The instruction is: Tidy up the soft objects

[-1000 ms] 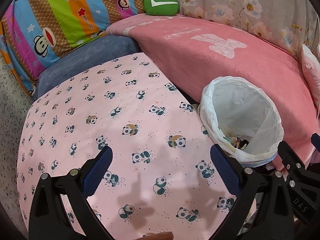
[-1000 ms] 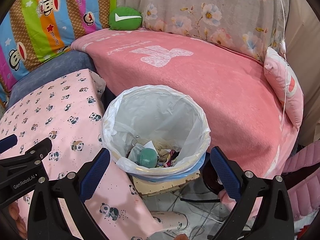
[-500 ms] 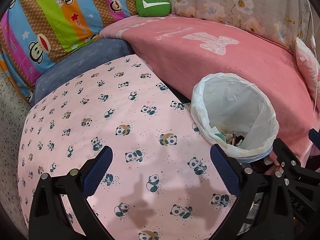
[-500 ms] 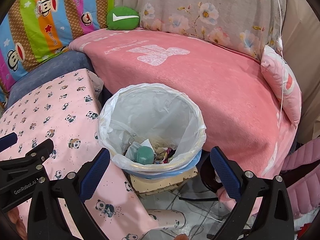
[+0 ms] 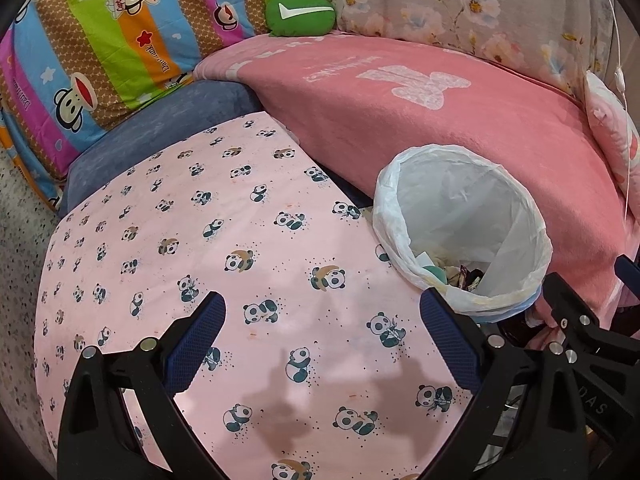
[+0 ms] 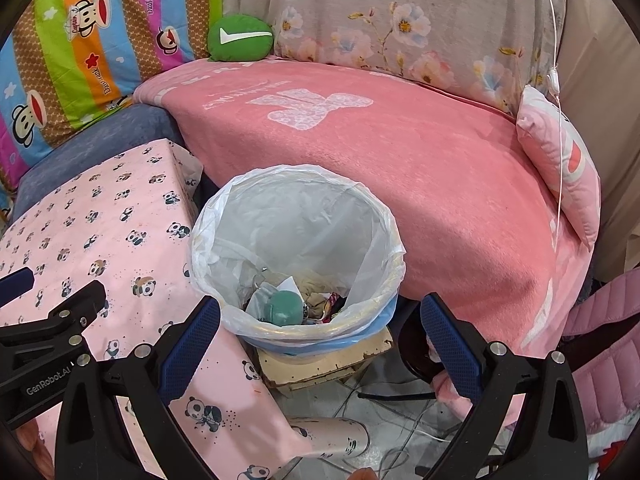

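1. Left wrist view: the left gripper [image 5: 320, 344] hangs over a table covered in a pink panda-print cloth [image 5: 208, 240], its jaws spread wide with nothing between them. Its blue pads [image 5: 196, 344] cast a shadow on the cloth just below.
2. At the right edge of the table stands a waste bin lined with a white plastic bag [image 5: 460, 224], holding a teal ball and scraps at the bottom. Part of the right gripper's black frame [image 5: 580, 340] shows at the near right.
3. Beyond the table lies a sofa seat under a pink blanket [image 5: 440, 128]. The task's soft thing, a green cushion with a white tick mark [image 5: 302, 14], sits at the far back of the seat, touching a monkey-print striped pillow [image 5: 100, 48] on its left and a floral pillow [image 5: 460, 4] on its right.
4. Right wrist view: the right gripper [image 6: 320, 340] hovers above the bin [image 6: 296, 208], jaws also wide apart and empty. The bin rests on a worn cream block [image 6: 324, 364] on the floor.
5. The green cushion [image 6: 240, 38] lies far from both grippers, at the far left of the blanket [image 6: 400, 152]. A small pink pillow [image 6: 560, 160] leans at the far right end of the seat, with a thin white cord [image 6: 558, 80] hanging in front of it. The left gripper's frame [image 6: 48, 340] shows at the near left.
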